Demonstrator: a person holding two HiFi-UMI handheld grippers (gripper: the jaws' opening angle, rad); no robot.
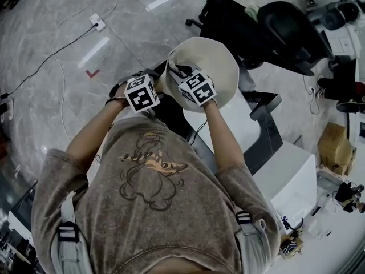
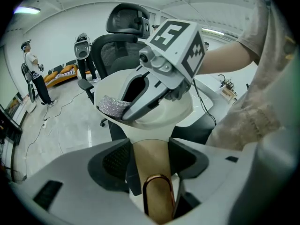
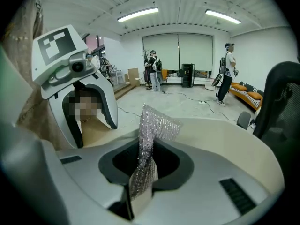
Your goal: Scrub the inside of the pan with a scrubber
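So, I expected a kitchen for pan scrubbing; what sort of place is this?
Probably an open office or lab space, not a kitchen: a black office chair, ceiling strip lights and an orange sofa along the wall.

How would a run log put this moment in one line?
left gripper: shut on pan handle, pan held up | right gripper: shut on scrubber | scrubber: inside pan, near rim
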